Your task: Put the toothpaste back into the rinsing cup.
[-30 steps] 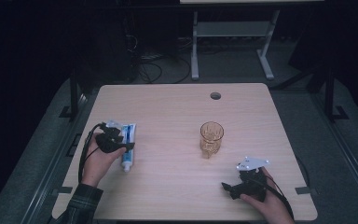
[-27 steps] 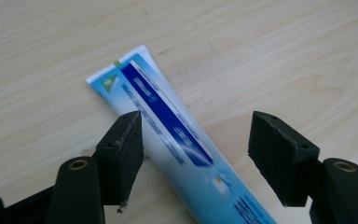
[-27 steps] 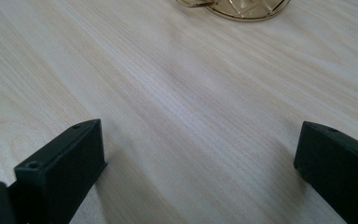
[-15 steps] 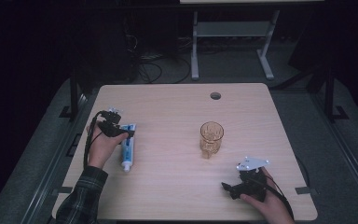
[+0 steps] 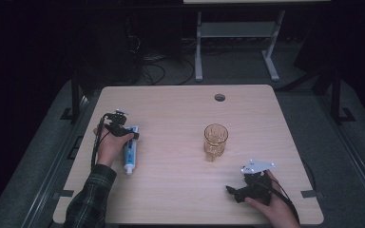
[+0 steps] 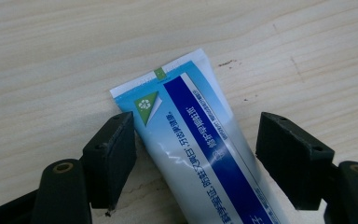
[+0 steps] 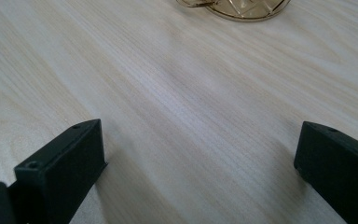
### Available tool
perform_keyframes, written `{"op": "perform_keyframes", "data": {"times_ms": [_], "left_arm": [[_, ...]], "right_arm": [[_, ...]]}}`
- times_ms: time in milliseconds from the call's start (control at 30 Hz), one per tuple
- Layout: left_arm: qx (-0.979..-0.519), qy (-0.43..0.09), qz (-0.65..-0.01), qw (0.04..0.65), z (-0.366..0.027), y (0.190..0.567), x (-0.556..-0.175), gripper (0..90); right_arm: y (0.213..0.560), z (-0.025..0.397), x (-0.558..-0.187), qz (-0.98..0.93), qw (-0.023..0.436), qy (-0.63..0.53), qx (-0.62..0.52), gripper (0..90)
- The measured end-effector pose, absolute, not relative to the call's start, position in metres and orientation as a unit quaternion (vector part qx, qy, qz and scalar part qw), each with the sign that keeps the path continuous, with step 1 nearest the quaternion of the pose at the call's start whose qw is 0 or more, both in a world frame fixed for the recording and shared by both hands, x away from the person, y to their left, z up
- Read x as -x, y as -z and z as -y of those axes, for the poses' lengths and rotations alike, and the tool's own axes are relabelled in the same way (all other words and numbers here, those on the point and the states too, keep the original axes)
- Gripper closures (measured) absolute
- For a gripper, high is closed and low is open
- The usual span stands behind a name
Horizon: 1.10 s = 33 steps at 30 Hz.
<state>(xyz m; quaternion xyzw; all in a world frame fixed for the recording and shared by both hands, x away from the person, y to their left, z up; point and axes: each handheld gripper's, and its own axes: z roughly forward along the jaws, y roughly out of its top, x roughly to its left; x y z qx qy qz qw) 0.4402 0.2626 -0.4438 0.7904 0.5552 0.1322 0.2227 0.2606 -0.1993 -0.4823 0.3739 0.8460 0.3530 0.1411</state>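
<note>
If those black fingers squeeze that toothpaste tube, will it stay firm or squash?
The toothpaste tube lies flat and looks soft-walled, so it would probably dent. Its glossy skin may slip a little. The left gripper's fingers straddle it near the flat crimped end, likely the thinnest, floppiest part.

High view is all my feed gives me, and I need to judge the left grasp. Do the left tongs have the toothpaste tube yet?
Observer: Not yet. In the left gripper view the left tongs are open, straddling the toothpaste tube near its flat crimped end.
Operator: Is either jaw touching it?
Observer: One jaw sits right against the tube's edge; the other stands clear of it with a gap.
Operator: And the right tongs?
Observer: The right tongs are open over bare table, with the base of the amber glass ahead of them.
</note>
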Motion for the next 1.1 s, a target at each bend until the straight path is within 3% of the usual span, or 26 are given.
{"op": "perform_keyframes", "data": {"times_ms": [533,833,1100], "left_arm": [[-0.792,-0.145,-0.562,0.192,-0.2556,0.4501,-0.4422,24.2],[-0.794,-0.144,-0.556,0.197,-0.253,0.4468,-0.4408,42.9],[-0.795,-0.141,-0.558,0.193,-0.2524,0.4451,-0.4406,49.9]], "right_arm": [[0.4823,0.1992,-0.2608,-0.846,0.141,-0.353,-0.374,1.0],[0.4823,0.1993,-0.2608,-0.846,0.141,-0.353,-0.373,0.9],[0.4824,0.1992,-0.2607,-0.846,0.141,-0.353,-0.374,0.9]]}}
